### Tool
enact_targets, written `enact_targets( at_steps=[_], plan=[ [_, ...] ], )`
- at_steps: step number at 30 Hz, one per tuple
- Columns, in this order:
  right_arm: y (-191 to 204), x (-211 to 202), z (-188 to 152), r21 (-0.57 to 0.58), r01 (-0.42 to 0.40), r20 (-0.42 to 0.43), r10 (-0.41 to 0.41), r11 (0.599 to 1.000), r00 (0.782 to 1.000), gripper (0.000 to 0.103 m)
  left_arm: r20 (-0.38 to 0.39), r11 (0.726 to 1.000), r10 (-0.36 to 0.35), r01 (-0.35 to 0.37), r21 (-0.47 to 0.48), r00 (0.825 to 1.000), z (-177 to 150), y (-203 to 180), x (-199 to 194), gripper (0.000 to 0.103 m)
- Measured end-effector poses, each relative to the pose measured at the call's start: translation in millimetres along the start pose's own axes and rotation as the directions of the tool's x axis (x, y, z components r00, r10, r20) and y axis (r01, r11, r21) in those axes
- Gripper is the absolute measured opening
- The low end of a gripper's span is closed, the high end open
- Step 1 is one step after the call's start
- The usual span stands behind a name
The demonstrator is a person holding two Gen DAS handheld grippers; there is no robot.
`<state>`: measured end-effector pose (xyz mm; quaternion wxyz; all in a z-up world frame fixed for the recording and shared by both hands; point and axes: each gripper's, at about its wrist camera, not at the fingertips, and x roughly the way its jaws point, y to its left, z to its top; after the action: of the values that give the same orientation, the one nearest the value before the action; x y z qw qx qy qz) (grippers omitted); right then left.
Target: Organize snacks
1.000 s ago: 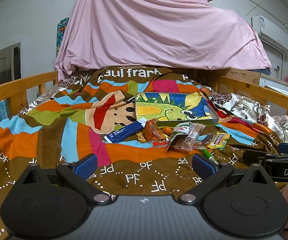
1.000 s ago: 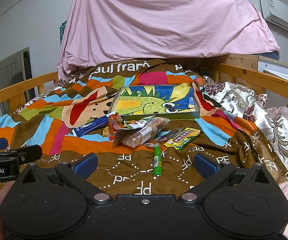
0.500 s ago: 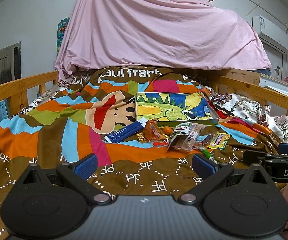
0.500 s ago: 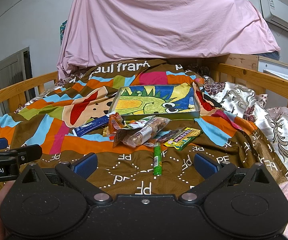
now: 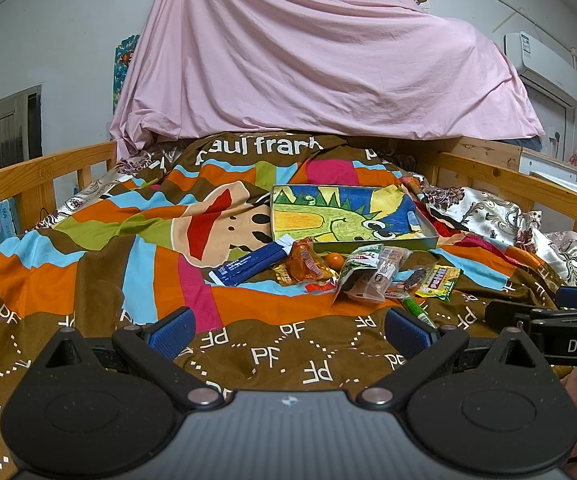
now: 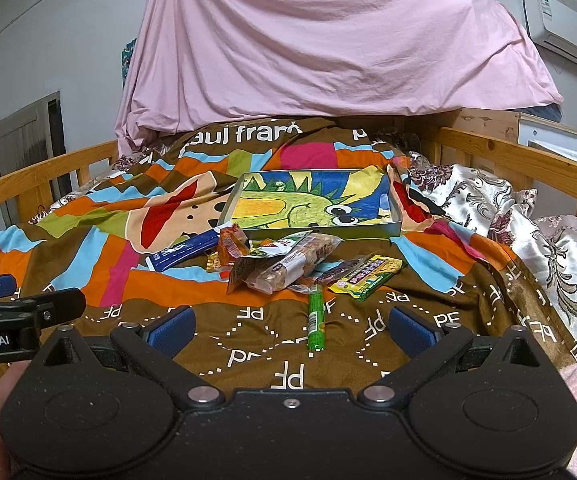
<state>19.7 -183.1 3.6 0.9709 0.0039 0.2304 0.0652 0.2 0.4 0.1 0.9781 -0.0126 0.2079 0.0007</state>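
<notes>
Both grippers, left gripper [image 5: 288,326] and right gripper [image 6: 290,328], hang wide apart and empty above a blanket [image 6: 248,344]. Snacks [image 6: 284,264] lie heaped just before an empty tray [image 6: 316,232]; sorting seems unstarted

Left gripper [image 5: 288,326] level, jaws spread wide, nothing between blue pads [image 5: 171,331]. Right gripper [image 6: 290,330] same: wide apart, empty (held alongside, both pointing forward).
</notes>
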Motion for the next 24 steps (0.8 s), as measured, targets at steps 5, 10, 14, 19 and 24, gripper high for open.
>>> enact_targets(
  at_steps=[5,10,14,19,24],
  plan=[
    [2,2,0,-0.001,0.003,0.001,-0.003,1.0,1.0,0.103,-0.01,1.0,-0.001,0.001,-0.006,1.0,2,3,-1,0.103],
    [3,5,1,-0.007,0.004,-0.004,-0.004,1.0,1.0,0.103,-0.05,1.0,-0.002,0.001,-0.024,0.999,-1,5,5,0.103],
    [7,7,2,-0.024,0.008,-0.022,-0.009,1.0,1.0,0.102,-0.077,0.999,-0.001,-0.002,-0.034,0.997,-4,6,10,0.103],
    [11,13,1,-0.049,0.023,-0.049,-0.025,0.999,0.998,0.103,-0.105,0.999,0.006,-0.009,-0.03,0.994,-7,7,16,0.103],
    [11,16,1,-0.063,0.03,-0.07,-0.035,0.998,0.997,0.102,-0.124,0.999,0.021,-0.025,-0.033,0.992,-9,10,22,0.103]
  ],
)
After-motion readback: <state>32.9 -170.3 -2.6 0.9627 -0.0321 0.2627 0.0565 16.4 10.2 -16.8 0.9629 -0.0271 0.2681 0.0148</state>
